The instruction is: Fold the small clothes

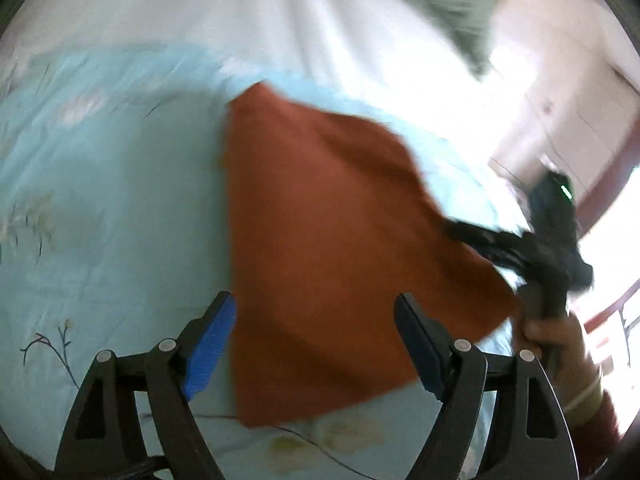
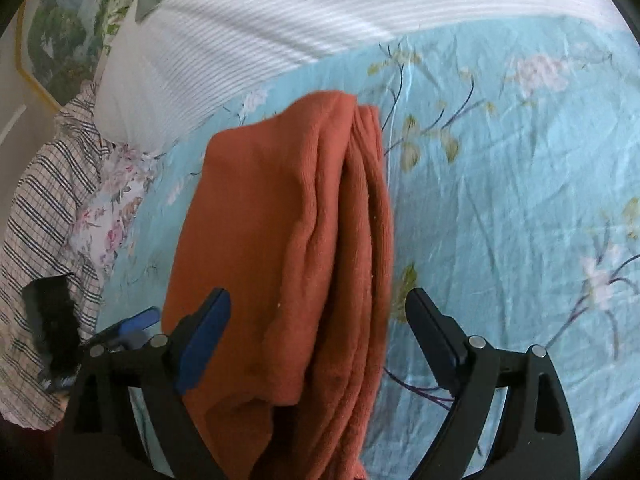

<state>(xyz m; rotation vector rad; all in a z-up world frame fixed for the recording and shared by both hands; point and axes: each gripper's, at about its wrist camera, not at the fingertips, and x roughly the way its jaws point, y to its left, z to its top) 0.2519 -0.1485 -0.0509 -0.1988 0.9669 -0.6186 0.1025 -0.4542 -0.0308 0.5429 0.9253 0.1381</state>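
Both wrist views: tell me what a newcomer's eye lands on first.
The rust-orange cloth, folded in layers, fills the middle of both views, lying on the light blue floral bedsheet. Both tools hang open over it, the right tool astride its near end. A white striped pillow lies beyond.

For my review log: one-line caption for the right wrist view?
Open right claw over a folded rust-orange garment on a blue floral bedsheet.

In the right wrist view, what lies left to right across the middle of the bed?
Checked shirt → flowered cloth → folded orange garment → blue flowered bedsheet.
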